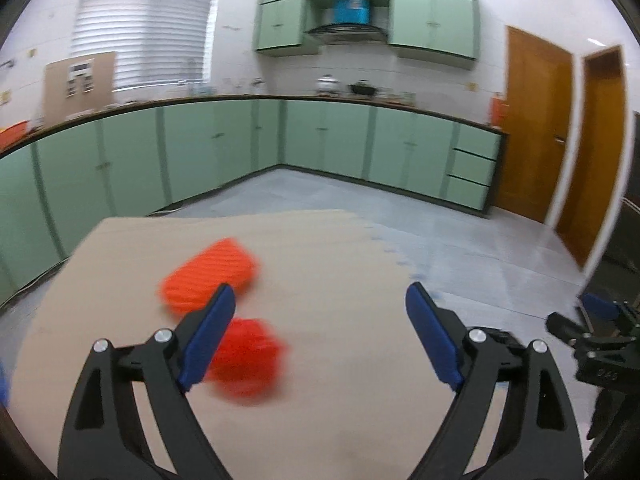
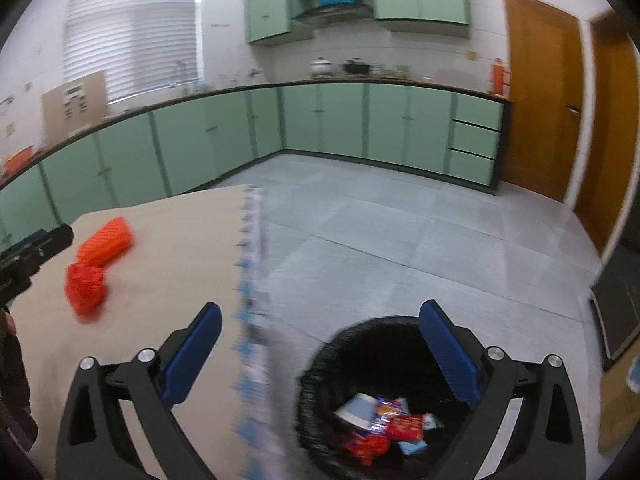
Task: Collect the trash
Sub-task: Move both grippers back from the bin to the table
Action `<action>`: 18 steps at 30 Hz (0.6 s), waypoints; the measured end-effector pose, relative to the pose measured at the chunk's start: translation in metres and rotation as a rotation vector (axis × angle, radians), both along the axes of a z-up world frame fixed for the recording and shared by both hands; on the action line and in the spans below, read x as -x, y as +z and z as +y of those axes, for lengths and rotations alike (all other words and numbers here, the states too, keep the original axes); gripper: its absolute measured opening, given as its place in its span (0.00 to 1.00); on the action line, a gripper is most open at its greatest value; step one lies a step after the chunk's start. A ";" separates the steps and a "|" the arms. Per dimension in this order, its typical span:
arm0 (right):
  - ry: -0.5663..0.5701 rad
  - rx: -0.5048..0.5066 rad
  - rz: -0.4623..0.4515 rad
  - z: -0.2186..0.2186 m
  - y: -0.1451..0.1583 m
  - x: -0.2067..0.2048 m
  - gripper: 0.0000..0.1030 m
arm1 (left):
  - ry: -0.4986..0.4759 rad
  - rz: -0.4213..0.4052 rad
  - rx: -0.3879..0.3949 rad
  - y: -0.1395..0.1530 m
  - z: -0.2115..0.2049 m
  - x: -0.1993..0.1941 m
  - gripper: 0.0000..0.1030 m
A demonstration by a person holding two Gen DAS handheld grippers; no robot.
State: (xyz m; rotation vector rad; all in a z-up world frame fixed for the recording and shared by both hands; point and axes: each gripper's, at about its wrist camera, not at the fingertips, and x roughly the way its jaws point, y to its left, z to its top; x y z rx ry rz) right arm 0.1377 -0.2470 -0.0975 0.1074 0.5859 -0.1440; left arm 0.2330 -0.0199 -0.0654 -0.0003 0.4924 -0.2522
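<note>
Left wrist view: left gripper [image 1: 320, 304] spread wide, nothing between pads, above tan table [image 1: 340, 400]. Orange packet [image 1: 208, 272] and red wrapper [image 1: 248, 356] on table, just beside each other.

Right wrist view: right gripper [image 2: 320, 326] spread wide, empty, above black bin [image 2: 384, 396]. Collected trash [image 2: 380, 424] in bin beside table edge.

Soft daylight from the blinded window [image 1: 144, 28], heavy motion blur, fisheye-bent edges.

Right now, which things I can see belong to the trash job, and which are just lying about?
Job:
- black bin on the floor beside the table, wrappers and a paper cup inside
- orange item on the table
- red item on the table

Lying about:
- pots on the far counter
- cardboard sheet by the window
</note>
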 end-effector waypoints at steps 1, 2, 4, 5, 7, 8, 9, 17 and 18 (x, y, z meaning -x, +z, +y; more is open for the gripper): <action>0.014 0.001 -0.001 0.009 0.000 -0.004 0.94 | 0.031 -0.001 -0.005 0.001 0.014 -0.002 0.82; 0.031 0.001 -0.003 0.019 0.001 -0.009 0.94 | 0.051 0.000 -0.008 0.002 0.025 -0.002 0.82; 0.068 0.000 -0.010 0.041 0.002 -0.022 0.94 | 0.094 0.003 -0.013 0.003 0.046 -0.005 0.82; 0.080 0.000 -0.012 0.049 0.001 -0.026 0.94 | 0.116 0.005 -0.016 0.003 0.057 -0.006 0.82; 0.109 -0.002 -0.017 0.068 0.003 -0.037 0.94 | 0.148 0.008 -0.024 0.004 0.074 -0.006 0.82; 0.121 -0.003 -0.020 0.077 0.003 -0.040 0.94 | 0.166 0.011 -0.028 0.004 0.084 -0.007 0.82; 0.135 -0.005 -0.022 0.086 0.003 -0.044 0.94 | 0.180 0.013 -0.031 0.004 0.091 -0.007 0.82; 0.211 -0.006 -0.012 0.144 -0.002 -0.067 0.94 | 0.254 0.030 -0.046 -0.003 0.138 -0.002 0.82; 0.218 -0.006 -0.008 0.150 -0.003 -0.069 0.94 | 0.259 0.033 -0.046 -0.003 0.141 -0.002 0.82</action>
